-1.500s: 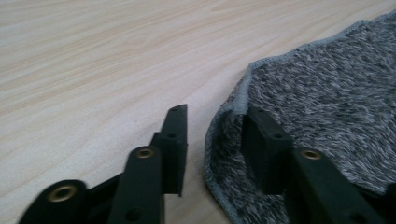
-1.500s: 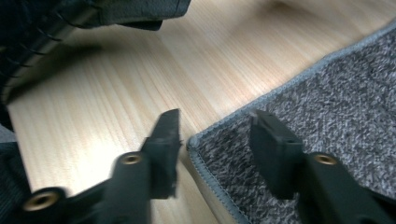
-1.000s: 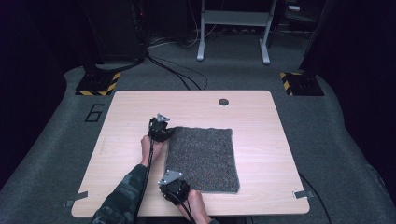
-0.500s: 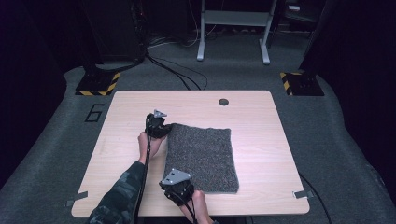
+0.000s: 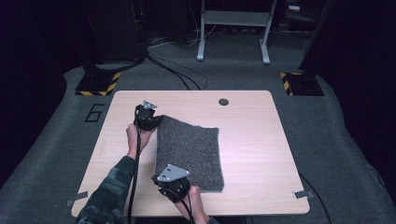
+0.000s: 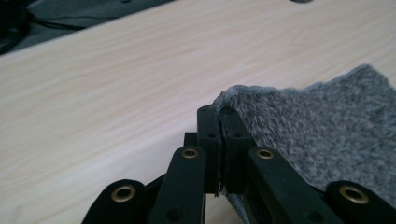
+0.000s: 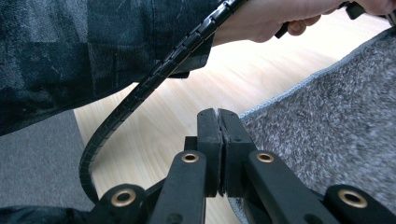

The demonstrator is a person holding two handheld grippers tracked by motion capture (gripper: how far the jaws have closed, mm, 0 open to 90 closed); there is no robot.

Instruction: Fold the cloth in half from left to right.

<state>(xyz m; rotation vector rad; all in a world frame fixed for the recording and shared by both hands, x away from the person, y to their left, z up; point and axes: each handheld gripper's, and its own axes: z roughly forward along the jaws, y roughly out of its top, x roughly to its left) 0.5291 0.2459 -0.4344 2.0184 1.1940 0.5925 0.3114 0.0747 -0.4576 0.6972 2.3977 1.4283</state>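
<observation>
A: That grey cloth (image 5: 189, 151), where is it against the fingers?

B: Its left edge is pinched at both corners. The left gripper (image 6: 219, 114) has its fingers clamped on the far corner, which puckers up just above the fingertips. The right gripper (image 7: 218, 116) is clamped on the near corner, with the hemmed edge running away from its tips. The rest spreads out to the right of both, flat on the worktop (image 5: 252, 121).

A: What could go wrong from here?

B: I'd judge the grip is thin: only the very edge sits between the fingers, so a sharp tug could pull a corner free and drop that side. If one hand lifts faster than the other, the cloth would skew and fold crooked. The cable (image 7: 140, 93) hanging beside the right gripper's fingers could also snag the edge.

A: And how does the cloth look?

B: Dark grey, speckled, fuzzy like terry or knit, roughly rectangular, with a thin stitched border. It looks soft and limp, so it should sag between the two grips.
</observation>
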